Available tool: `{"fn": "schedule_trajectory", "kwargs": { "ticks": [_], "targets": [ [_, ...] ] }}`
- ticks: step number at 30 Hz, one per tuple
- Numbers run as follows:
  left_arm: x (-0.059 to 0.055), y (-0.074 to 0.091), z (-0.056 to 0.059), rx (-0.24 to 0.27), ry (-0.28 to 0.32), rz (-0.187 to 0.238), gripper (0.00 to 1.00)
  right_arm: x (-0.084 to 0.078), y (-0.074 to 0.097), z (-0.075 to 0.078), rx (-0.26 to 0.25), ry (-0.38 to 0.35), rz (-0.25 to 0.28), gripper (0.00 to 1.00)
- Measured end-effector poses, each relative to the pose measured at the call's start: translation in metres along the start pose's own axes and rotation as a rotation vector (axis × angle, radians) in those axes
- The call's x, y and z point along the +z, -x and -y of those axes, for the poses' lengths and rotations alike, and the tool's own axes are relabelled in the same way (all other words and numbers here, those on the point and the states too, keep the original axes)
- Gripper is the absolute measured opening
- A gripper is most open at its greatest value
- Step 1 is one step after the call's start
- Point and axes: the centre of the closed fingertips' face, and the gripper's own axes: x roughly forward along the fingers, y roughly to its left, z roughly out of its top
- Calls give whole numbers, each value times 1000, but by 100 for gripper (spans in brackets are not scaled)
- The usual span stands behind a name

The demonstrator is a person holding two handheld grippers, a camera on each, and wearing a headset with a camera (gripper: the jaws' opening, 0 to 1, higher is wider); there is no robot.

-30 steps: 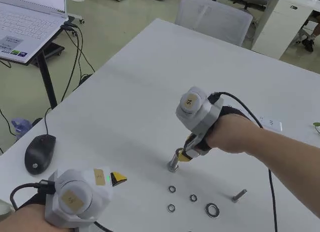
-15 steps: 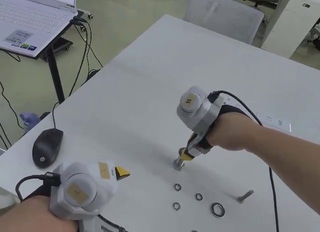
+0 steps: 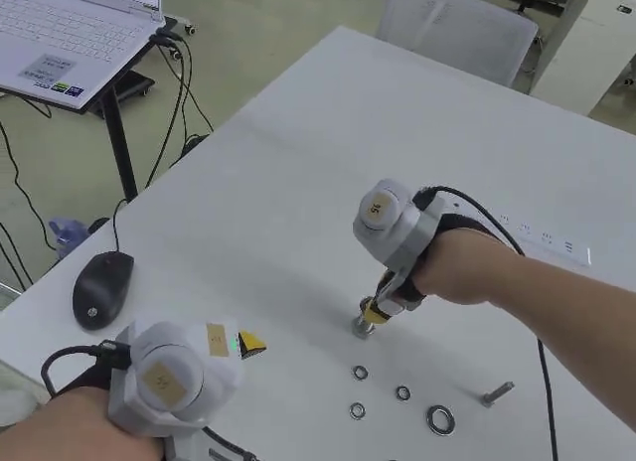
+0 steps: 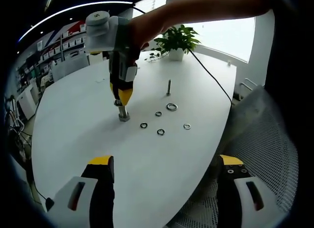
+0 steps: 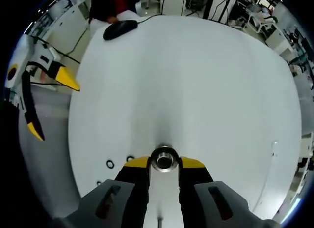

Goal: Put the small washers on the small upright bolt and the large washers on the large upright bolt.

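On the worktop (image 3: 298, 183), the right gripper (image 3: 376, 310) is clamping the large bolt (image 3: 364, 328) upright toward the near edge, probably seating it. The left gripper (image 4: 166, 164) is hanging released. The next move is likely calling for an untipped release, then the large washer (image 3: 440, 418) beside the small washers (image 3: 360, 373).

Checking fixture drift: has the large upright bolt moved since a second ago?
No. The large bolt keeps its spacing from the nearest small washer; the camera shifted.

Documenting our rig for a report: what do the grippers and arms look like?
Both the left gripper and right gripper have rounded pale grey housings, each topped by a round tan sticker with printed digits, and black jaws tipped yellow. A black cable trails from each. A black strap wraps the right hand; that forearm is unsleeved.
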Motion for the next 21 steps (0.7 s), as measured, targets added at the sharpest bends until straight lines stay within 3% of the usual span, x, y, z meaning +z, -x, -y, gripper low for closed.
{"fn": "schedule_trajectory", "kwargs": {
  "ticks": [21],
  "targets": [
    [-3, -3, -2, 4, 9, -7, 85, -5, -23, -1, 19, -6, -26, 22]
  ]
}}
